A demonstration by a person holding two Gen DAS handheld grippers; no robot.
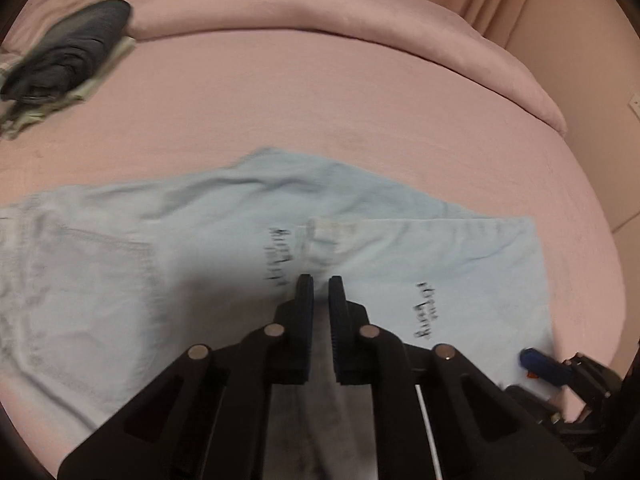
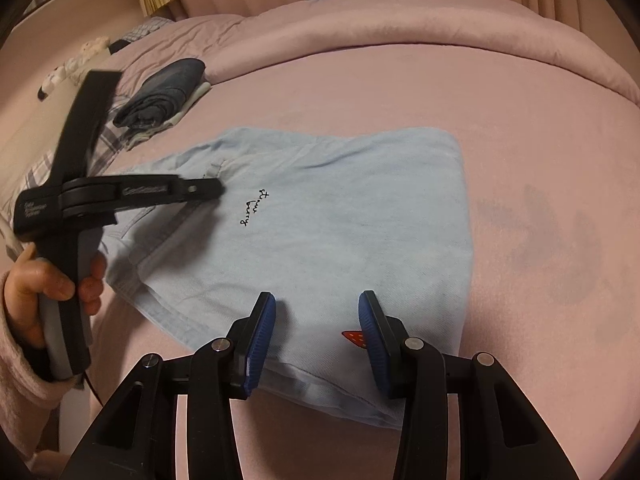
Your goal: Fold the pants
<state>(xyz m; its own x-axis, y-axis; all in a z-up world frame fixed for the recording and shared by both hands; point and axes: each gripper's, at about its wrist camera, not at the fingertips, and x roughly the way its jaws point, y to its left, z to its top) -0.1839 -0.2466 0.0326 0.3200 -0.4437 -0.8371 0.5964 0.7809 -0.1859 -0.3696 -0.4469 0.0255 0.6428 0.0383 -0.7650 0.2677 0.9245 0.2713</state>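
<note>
Directly under my two grippers lie the pale blue pants (image 2: 320, 216), folded on the pink bed (image 2: 520, 128). My right gripper (image 2: 316, 312) hangs spread wide over their near hem. My left gripper (image 1: 320, 286) sits nearly closed above the fabric; whether it pinches cloth, I cannot tell.
</note>
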